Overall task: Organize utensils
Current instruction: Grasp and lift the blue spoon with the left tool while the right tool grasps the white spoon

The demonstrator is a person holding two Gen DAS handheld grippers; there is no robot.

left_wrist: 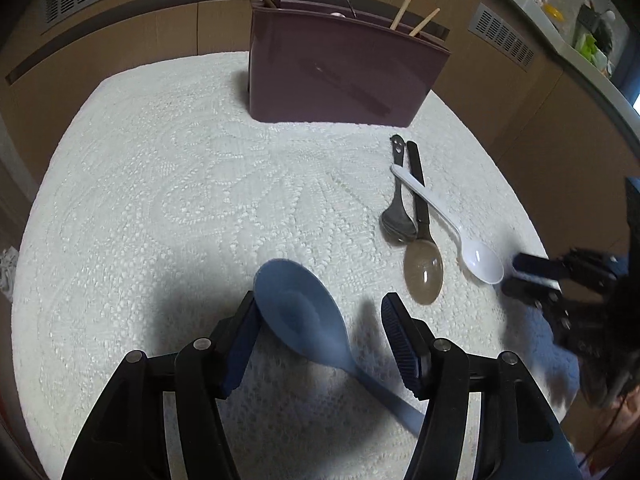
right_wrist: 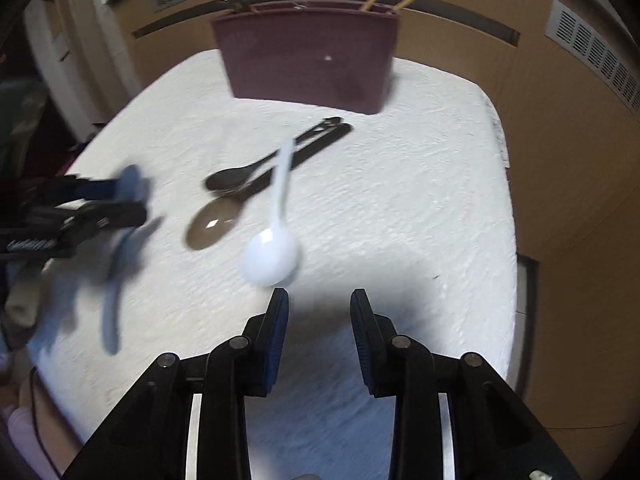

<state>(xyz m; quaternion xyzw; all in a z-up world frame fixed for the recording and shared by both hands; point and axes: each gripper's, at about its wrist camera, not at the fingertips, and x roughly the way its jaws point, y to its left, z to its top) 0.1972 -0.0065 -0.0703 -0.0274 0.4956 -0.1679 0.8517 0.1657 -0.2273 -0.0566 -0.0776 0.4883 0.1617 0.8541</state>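
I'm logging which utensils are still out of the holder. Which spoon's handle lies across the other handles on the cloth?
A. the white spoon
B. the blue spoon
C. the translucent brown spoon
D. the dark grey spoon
A: the white spoon has its handle slanting over the handles of the dark grey spoon and the translucent brown spoon, while the blue spoon lies apart from all three.

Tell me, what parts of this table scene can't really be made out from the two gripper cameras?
- Inside of the maroon holder: both views show only its outer wall; just the tips of the wooden sticks poke out.
- Blue spoon handle end: left view, hidden behind the left gripper.
- Left gripper's hold on the blue spoon: right view, smeared by motion blur.
- Black spoon and brown spoon: crossed by the white spoon, handles overlapping.
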